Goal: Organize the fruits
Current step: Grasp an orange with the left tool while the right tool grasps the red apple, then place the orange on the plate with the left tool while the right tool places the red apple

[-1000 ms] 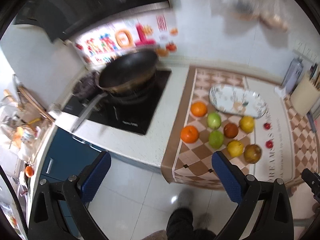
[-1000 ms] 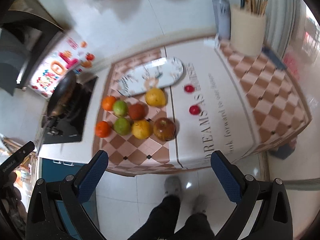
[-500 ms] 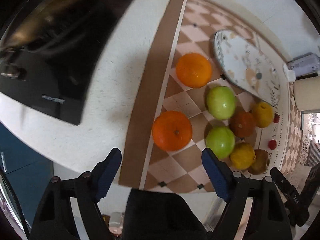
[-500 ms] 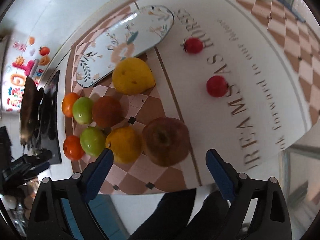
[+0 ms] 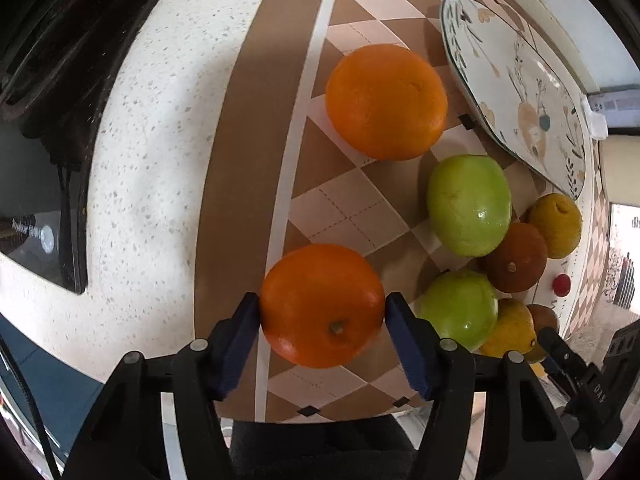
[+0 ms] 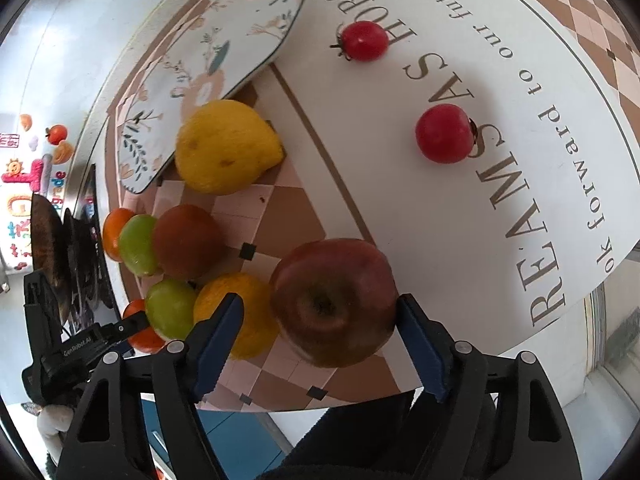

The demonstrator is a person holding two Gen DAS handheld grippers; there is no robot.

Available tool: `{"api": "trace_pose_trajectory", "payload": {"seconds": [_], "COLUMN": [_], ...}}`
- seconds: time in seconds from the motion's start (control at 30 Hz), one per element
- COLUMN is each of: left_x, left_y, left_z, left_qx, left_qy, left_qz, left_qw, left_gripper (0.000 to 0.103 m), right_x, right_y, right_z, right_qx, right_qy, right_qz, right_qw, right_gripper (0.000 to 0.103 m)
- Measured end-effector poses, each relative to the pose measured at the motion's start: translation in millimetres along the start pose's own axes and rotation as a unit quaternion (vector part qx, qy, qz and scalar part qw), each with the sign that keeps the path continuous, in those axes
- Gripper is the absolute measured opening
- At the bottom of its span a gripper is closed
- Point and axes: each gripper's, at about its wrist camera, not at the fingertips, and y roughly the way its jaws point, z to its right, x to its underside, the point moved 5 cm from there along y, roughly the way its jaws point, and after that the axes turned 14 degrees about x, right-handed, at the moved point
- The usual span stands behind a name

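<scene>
On the checked mat (image 5: 332,208) the near orange (image 5: 322,306) sits between the blue pads of my left gripper (image 5: 322,304). Its jaws are closing, and both pads touch the orange's sides. A second orange (image 5: 386,102), two green apples (image 5: 468,206) and darker fruits lie beyond. My right gripper (image 6: 320,302) straddles a red apple (image 6: 334,302), jaws closing. Its right pad (image 6: 416,340) meets the apple, while the left pad (image 6: 218,336) stands off it in front of a yellow fruit (image 6: 248,320). A flowered oval plate (image 6: 208,72) lies at the back.
Two cherry tomatoes (image 6: 364,40) (image 6: 444,134) rest on the mat's lettered part. A large yellow fruit (image 6: 226,146) leans by the plate. A black hob (image 5: 36,200) lies left of the mat. The counter's front edge runs just below both grippers, with a person's dark trouser leg (image 5: 320,452) under it.
Both grippers dropped from high above the counter to the fruit and tilted steeply downward. Their jaws narrowed, the left around the near orange, the right around the red apple.
</scene>
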Motion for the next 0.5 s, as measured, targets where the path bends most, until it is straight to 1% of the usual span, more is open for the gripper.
{"api": "trace_pose_trajectory", "payload": {"seconds": [0.03, 0.07, 0.13, 0.2, 0.23, 0.37, 0.5], "left_x": [0.2, 0.2, -0.2, 0.4, -3.1, -3.9, -2.4], "left_y": [1.0, 1.8, 2.0, 1.3, 4.6, 4.9, -13.8], "left_z": [1.1, 2.8, 6.1, 9.1, 17.7, 28.9, 40.5], "left_qx": [-0.002, -0.006, -0.014, -0.02, -0.023, -0.032, -0.032], "left_qy": [0.005, 0.011, 0.021, 0.026, 0.026, 0.03, 0.03], "left_qz": [-0.001, 0.0, 0.001, 0.004, 0.004, 0.008, 0.019], "left_qw": [1.0, 0.9999, 0.9997, 0.9995, 0.9994, 0.999, 0.9989], "left_gripper": [0.061, 0.061, 0.061, 0.06, 0.06, 0.06, 0.059], "right_x": [-0.6, -1.6, -3.4, -4.3, -4.1, -1.5, -7.3], "right_y": [1.2, 1.7, 2.6, 3.0, 2.9, -2.5, -18.1], "right_z": [0.3, 2.2, 2.7, 3.8, 3.3, 6.7, 1.1], "right_qx": [0.005, 0.012, 0.018, 0.016, 0.017, 0.033, 0.027], "right_qy": [0.0, -0.001, -0.004, -0.005, -0.007, -0.025, -0.045], "right_qz": [-0.001, 0.001, 0.007, 0.007, 0.008, 0.018, 0.033], "right_qw": [1.0, 1.0, 1.0, 1.0, 1.0, 0.999, 0.998], "right_gripper": [0.077, 0.072, 0.068, 0.068, 0.067, 0.067, 0.067]}}
